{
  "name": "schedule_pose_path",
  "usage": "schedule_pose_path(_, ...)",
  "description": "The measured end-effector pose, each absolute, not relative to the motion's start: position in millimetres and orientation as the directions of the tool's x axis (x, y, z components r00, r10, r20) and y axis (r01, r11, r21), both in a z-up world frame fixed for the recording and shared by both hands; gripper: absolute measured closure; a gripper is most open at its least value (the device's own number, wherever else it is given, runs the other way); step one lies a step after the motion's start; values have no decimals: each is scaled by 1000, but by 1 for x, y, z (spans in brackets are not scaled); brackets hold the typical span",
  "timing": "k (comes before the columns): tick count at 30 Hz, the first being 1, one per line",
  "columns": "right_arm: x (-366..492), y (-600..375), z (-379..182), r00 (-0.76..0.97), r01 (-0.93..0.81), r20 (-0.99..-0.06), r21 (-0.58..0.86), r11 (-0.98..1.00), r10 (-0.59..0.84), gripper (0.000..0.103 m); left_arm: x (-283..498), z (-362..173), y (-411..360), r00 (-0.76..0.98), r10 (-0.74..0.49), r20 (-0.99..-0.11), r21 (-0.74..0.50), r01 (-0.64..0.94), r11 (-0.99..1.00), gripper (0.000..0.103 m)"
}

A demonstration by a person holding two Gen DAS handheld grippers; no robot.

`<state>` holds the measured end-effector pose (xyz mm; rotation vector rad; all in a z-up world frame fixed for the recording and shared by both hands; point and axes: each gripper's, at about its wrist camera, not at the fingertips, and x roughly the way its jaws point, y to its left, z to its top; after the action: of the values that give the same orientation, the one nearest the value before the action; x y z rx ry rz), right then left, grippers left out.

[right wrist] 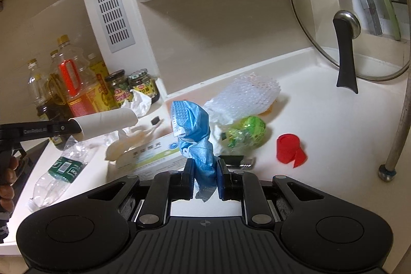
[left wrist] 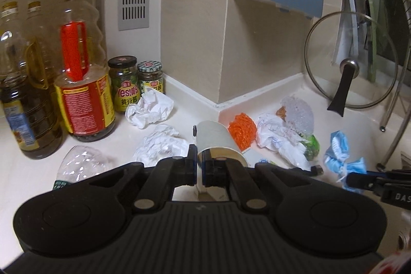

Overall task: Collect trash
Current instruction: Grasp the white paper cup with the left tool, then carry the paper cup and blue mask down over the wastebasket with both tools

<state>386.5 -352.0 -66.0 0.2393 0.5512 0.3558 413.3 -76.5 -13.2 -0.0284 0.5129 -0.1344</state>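
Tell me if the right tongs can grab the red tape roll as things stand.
Probably not yet. The right tongs are shut on the blue face mask, so they are occupied. The path to the red tape roll looks free; nothing lies on it or in front of it.

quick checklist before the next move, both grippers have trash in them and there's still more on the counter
1. Left gripper shut on the wall of the cardboard tube: ok.
2. Tube lifted clear of the white counter: ok, seen from the right wrist view.
3. Right gripper shut on the crumpled blue face mask: ok.
4. Mask free of the other trash: cannot tell, its tail hangs below the jaws.
5. Bin in sight for dropping: not ok, neither view shows one.
6. Counter cleared: not ok, crumpled white paper and a crushed clear plastic bottle remain.
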Motion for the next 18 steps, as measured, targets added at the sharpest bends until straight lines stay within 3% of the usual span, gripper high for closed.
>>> schedule_pose_path(10, 332, -322, -51, 800, -251, -462, 322, 913, 383, 86, 350, 6, -37, 861, -211, -463, -157, 155, 975, 101)
schedule_pose_path(18, 272, -285, -51, 791, -245, -472, 339, 908, 389, 86, 291, 8, -12, 846, -255, -468, -164, 200, 966, 101)
